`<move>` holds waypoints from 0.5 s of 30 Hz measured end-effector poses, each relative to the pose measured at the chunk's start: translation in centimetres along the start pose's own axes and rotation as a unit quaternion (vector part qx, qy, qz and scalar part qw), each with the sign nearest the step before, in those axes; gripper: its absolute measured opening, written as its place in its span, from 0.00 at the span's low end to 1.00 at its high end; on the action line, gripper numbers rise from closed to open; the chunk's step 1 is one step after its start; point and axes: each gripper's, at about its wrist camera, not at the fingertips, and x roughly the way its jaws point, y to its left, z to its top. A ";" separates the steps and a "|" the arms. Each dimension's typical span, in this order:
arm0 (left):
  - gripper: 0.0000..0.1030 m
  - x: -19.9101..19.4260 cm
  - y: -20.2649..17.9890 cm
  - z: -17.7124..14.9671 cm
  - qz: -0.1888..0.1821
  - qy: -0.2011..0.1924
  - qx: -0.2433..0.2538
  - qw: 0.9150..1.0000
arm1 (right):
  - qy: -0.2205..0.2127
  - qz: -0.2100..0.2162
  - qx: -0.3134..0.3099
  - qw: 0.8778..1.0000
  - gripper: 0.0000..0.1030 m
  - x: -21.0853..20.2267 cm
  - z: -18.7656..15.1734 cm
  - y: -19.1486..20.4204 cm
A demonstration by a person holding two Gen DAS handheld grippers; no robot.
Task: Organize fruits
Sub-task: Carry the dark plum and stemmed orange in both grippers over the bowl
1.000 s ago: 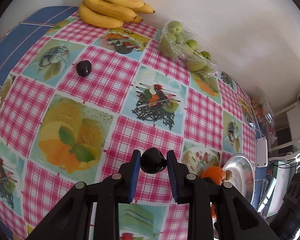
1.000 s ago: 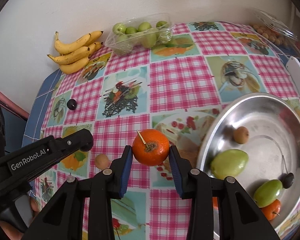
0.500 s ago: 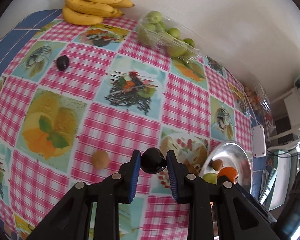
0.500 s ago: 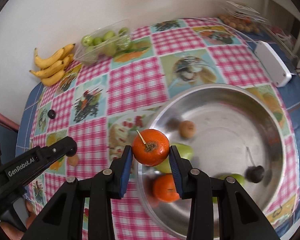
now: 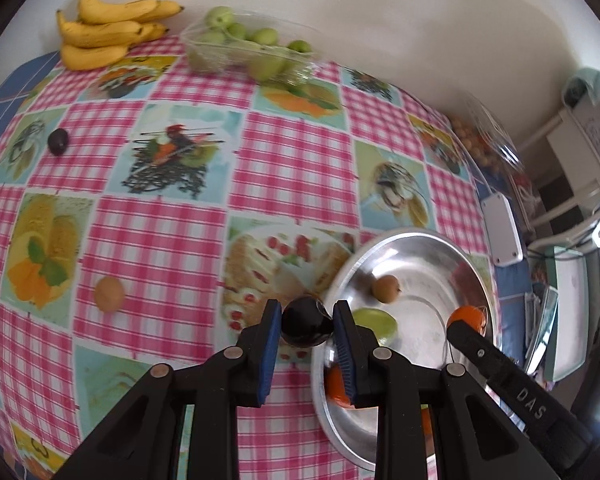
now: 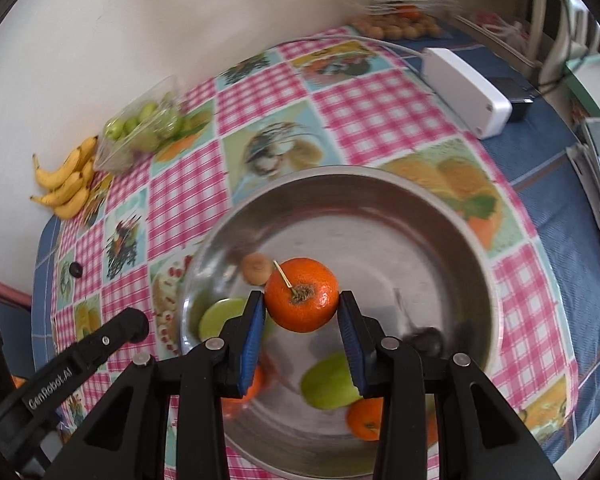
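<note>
You are holding a tangerine (image 6: pixel 301 295) clamped in the right gripper (image 6: pixel 302 322) at frame centre, over the bowl (image 6: pixel 452 216); the left gripper (image 5: pixel 307 330) is clamped on a dark plum (image 5: pixel 306 321) just left of the rim. Be lowering each close to the bottom before releasing, clear of the fruit already inside

Two wrist views around the steel bowl (image 5: pixel 416 240)
Both looked steeply down: left beside its near-left rim, right close above it; both shared the bowl.

bowl (image 6: pixel 452 216) middle open, green fruit (image 6: pixel 328 380) near rim
</note>
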 end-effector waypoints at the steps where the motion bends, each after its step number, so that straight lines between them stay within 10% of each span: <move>1: 0.28 0.1 -0.5 -0.2 0.001 0.001 0.006 1.000 | 0.000 0.000 0.004 1.000 0.38 -0.1 0.0 -0.3; 15: 0.28 0.2 -5.1 -1.6 -0.009 0.007 0.059 0.998 | -0.018 -0.003 0.035 0.999 0.38 -1.8 0.2 -3.3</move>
